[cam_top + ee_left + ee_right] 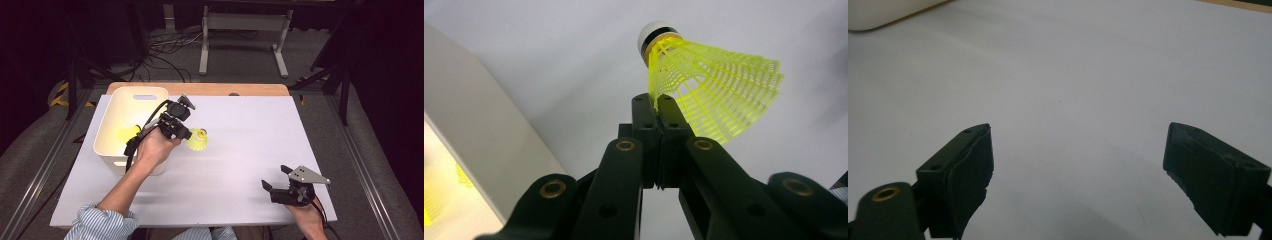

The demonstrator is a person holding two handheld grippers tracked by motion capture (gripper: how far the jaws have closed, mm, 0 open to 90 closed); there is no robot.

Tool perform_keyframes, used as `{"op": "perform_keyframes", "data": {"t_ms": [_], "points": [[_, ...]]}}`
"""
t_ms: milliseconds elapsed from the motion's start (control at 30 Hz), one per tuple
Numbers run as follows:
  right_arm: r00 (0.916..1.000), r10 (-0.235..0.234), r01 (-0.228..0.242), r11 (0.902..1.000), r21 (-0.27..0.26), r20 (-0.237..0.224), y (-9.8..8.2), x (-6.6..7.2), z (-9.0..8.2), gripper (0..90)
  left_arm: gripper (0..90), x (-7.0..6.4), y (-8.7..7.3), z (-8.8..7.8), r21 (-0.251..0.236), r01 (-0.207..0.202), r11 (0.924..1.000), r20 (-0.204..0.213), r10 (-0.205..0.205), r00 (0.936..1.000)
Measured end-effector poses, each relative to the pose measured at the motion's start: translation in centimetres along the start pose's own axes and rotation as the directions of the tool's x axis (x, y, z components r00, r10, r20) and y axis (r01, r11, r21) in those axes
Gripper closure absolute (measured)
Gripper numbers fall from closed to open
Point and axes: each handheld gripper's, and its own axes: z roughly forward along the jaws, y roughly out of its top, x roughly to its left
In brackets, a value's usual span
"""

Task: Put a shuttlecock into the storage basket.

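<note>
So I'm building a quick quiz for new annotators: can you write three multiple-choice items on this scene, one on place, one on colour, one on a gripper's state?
1. Where is the bin?
A. On the table's left part
B. At its right edge
C. On the floor

2. What colour is the held shuttlecock's skirt?
A. White
B. Yellow
C. Red

3. How do the right gripper's jaws stand?
A. Clamped on a shuttlecock
B. Shut on nothing
C. Wide apart, nothing between

Key: 1 A, the high view shows it left; 2 B, its mesh is yellow in the left gripper; 3 C, only bare table between them.
</note>
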Motion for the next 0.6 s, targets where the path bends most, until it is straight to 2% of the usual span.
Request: {"op": "perform_keyframes", "data": {"t_ms": [600], "points": [[0.9999, 0.007, -0.007, 0.9999, -0.013, 0.015, -0.33, -0.38, -0.27, 12.6, 89.2, 1.07, 0.33, -0.25, 0.002, 0.016, 0.9999, -0.002, -0.016, 0.9999]]}}
